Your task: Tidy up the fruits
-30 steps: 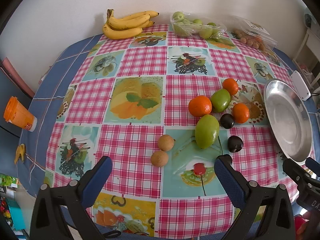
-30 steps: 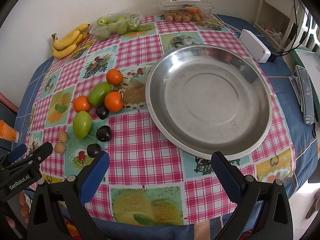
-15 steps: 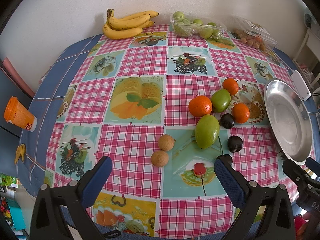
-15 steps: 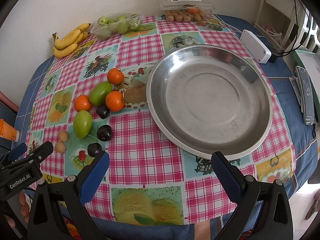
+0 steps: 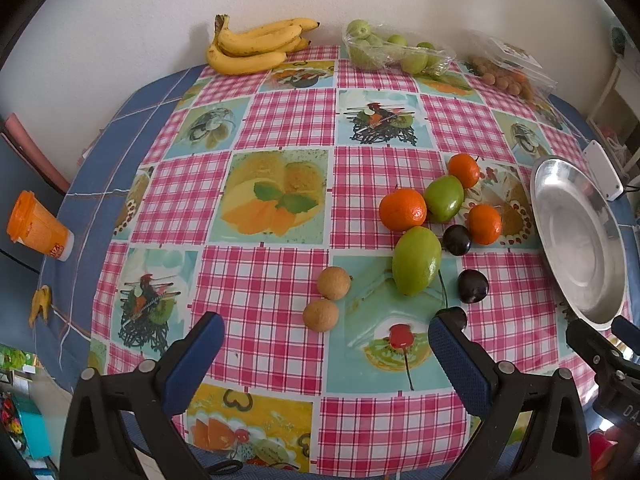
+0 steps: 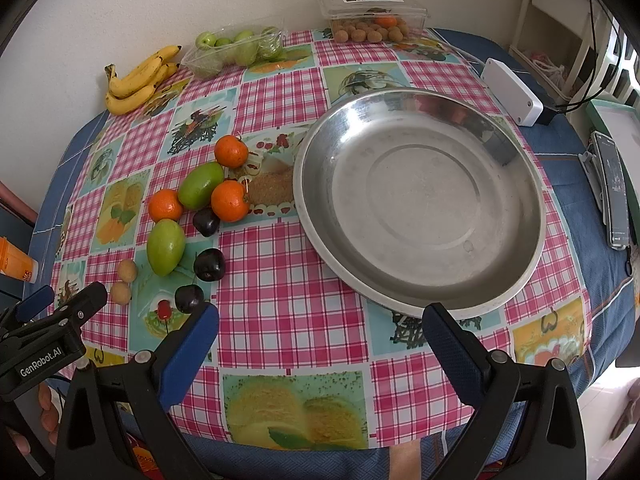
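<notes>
Table (image 6: 580, 152) with checked fruit-print cloth fills both views. Biggest item: steel plate (image 6: 520, 184), nothing in it, sitting at 3 o'clock of the fruit pile.

Left gripper (image 5: 324, 340): jaws wide apart, holding nothing, hovering over the near table edge. Right gripper (image 6: 320, 326): also spread wide, holding nothing, near rim of the plate between its fingers.

Back edge by the wall, 12 o'clock: banana bunch (image 5: 256, 46), clear tray of green fruit (image 5: 394, 50), lidded clear box of small brown fruit (image 6: 374, 16).

Loose pile, mid-table:
- large green mango (image 5: 416, 266), touching the orange at its 11 o'clock
- smaller green mango (image 5: 443, 198), wedged between the oranges
- three oranges: (image 5: 402, 209), (image 5: 463, 170), (image 5: 485, 224)
- three dark plums: (image 6: 206, 222) touching an orange, (image 6: 209, 265) at 3 o'clock of the large mango, (image 6: 189, 298) just beside the right gripper's left finger (image 6: 188, 354)
- two brown longans (image 5: 334, 283), (image 5: 321, 315), just beside each other, 8 o'clock of the large mango

Off-pile: white box (image 6: 512, 92) at the plate's 1 o'clock, orange cup (image 5: 36, 226) at far 9 o'clock.
</notes>
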Motion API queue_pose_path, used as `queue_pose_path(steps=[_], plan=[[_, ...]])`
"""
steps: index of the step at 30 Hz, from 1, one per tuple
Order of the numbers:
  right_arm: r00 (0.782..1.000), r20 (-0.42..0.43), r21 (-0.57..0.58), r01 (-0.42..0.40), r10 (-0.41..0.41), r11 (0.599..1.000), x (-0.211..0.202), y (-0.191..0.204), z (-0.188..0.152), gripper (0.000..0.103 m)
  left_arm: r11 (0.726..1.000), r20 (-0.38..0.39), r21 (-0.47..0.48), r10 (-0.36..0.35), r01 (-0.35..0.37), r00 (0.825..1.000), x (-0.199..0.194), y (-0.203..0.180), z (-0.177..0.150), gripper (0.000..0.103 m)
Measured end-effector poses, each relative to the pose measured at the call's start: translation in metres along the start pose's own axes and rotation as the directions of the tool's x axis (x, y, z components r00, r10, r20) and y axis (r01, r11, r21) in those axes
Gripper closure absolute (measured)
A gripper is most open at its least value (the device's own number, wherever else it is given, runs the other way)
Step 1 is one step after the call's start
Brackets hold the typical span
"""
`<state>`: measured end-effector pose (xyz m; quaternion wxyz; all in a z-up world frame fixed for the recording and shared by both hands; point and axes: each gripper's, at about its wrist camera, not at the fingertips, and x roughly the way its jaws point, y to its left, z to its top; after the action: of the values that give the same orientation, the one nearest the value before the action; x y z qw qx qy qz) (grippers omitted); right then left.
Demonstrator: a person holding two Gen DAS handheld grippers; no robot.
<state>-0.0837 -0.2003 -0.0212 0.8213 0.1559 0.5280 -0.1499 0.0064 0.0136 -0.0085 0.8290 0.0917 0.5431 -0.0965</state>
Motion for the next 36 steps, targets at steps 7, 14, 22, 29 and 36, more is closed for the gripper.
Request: queue_pose_path(steps=[7, 14, 22, 29, 36], plan=[[1.000, 0.001, 0.001, -0.001, 0.001, 1.000, -0.001, 0.001, -0.001, 0.002, 1.000, -0.028, -0.007, -0.028, 0.028, 0.999, 0.003, 0.000, 0.001, 0.000], [1.000, 0.005, -0.011, -0.015, 0.015, 1.000, -0.001, 0.007, 0.000, 0.002, 0.999, 0.004, 0.019, -0.030, 0.030, 1.000, -0.004, 0.001, 0.005, 0.000], [0.998, 0.040, -0.035, -0.052, 0.053, 0.998, 0.001, 0.018, 0.013, 0.002, 0.996, 0.029, 0.023, -0.090, 0.090, 0.996, -0.009, 0.014, 0.015, 0.000], [0.991, 0.063, -0.083, -0.116, 0.122, 0.990, 0.002, 0.038, 0.018, 0.002, 0.990, 0.036, -0.050, -0.127, 0.129, 0.991, -0.002, 0.032, 0.018, 0.000], [0.991, 0.021, -0.120, -0.128, 0.132, 0.984, 0.017, 0.060, 0.021, 0.002, 0.994, 0.056, -0.093, -0.047, 0.053, 0.997, 0.006, 0.044, 0.019, 0.000]])
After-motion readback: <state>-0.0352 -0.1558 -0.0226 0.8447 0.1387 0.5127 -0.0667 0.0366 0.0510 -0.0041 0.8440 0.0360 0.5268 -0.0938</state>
